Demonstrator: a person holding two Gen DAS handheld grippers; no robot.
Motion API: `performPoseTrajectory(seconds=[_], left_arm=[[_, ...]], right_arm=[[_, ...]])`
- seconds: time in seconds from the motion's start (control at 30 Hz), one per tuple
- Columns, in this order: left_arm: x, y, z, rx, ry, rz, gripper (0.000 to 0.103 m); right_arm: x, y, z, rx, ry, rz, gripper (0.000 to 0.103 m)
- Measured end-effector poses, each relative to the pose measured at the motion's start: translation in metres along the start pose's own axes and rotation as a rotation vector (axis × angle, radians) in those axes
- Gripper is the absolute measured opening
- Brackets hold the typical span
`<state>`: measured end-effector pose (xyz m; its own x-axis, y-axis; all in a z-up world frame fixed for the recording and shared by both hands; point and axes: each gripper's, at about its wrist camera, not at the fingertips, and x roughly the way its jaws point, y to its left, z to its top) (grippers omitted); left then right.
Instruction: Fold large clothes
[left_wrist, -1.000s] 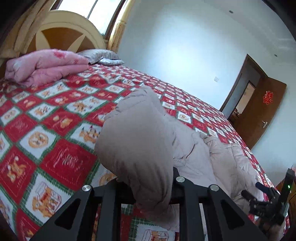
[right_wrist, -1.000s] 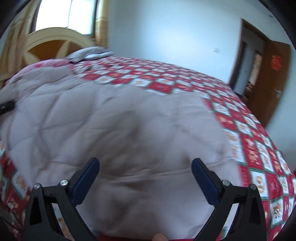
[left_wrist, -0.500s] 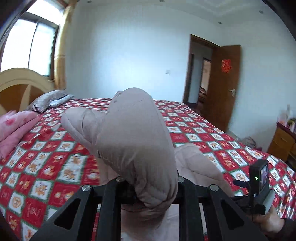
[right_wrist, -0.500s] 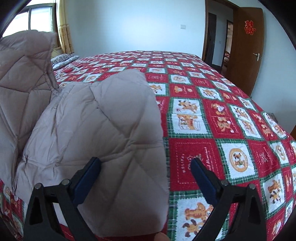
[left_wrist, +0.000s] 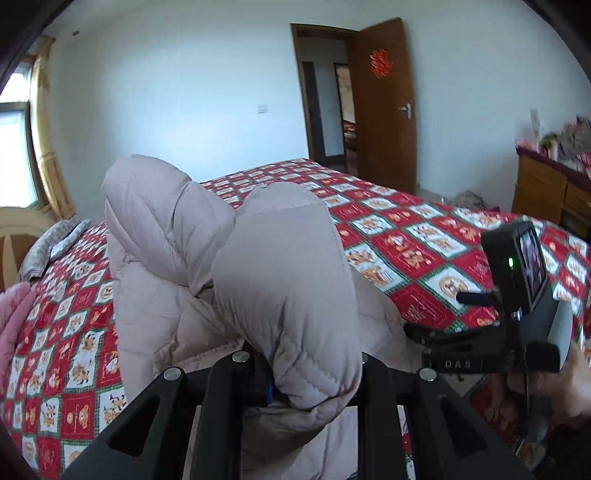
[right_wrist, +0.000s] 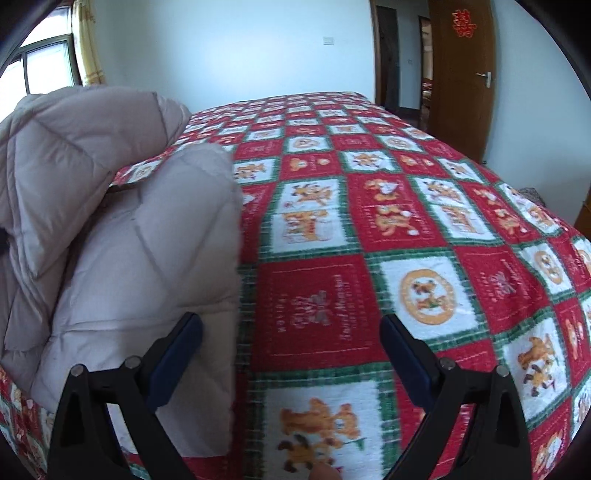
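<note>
Left wrist view: the left gripper (left_wrist: 308, 384) pinches a fold of the beige padded coat (left_wrist: 284, 295), bunched from centre toward ten o'clock over the red patterned bedspread (left_wrist: 417, 240).

Right wrist view: the right gripper (right_wrist: 291, 354) gapes wide, empty; the coat lies at nine o'clock.

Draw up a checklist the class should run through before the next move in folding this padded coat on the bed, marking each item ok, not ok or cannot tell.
1. Left gripper clamped on a fold of the beige padded coat: ok.
2. Right gripper free to take a second hold: ok, its jaws stand wide with nothing pressed between them.
3. Coat edge within the right gripper's reach: ok, it lies by its left finger.
4. Landing area on the patterned bedspread clear: ok.
5. Coat lying flat and smooth: not ok, it is bunched and lifted.
6. Sleeves tucked in: cannot tell.
</note>
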<state>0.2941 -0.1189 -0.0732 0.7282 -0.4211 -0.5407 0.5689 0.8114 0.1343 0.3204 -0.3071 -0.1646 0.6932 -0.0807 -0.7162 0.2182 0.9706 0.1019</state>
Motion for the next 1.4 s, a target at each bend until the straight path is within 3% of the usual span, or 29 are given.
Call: performPoseTrajectory(seconds=[0.13,0.7,0.87,0.97,1.03,1.1,1.23,1.3,1.4], left_arm=[[0.016,-0.019,-0.006,0.041,0.031,-0.021,0.019],[0.063,-0.059,-0.030,0.192,0.050,0.034,0.019],[0.055,-0.063,-0.031,0.223,0.027,0.062,0.025],[0.026,-0.067,-0.021,0.209,-0.023,0.113,0.033],[-0.014,-0.056,-0.012,0.157,-0.120,0.093,0.053],[-0.051,-0.028,-0.004,0.068,-0.229,0.124,0.090],[-0.070,0.064,0.006,-0.153,-0.283,0.355,0.093],[-0.045,0.112,0.004,-0.242,-0.204,0.452,0.095],[0.010,0.149,-0.005,-0.254,-0.069,0.501,0.095]], right_arm=[[0.001,-0.020,-0.001,0.032,0.005,-0.024,0.099],[0.014,-0.049,-0.020,0.075,0.048,-0.063,0.098],[0.017,-0.052,-0.024,0.064,0.042,-0.076,0.098],[0.017,-0.052,-0.024,0.063,0.038,-0.076,0.098],[0.018,-0.053,-0.024,0.059,0.033,-0.080,0.099],[0.019,-0.051,-0.024,0.052,0.030,-0.087,0.099],[0.021,-0.048,-0.023,0.045,0.027,-0.094,0.099],[0.020,-0.048,-0.021,0.047,0.022,-0.093,0.099],[0.016,-0.043,-0.016,0.052,0.006,-0.073,0.099]])
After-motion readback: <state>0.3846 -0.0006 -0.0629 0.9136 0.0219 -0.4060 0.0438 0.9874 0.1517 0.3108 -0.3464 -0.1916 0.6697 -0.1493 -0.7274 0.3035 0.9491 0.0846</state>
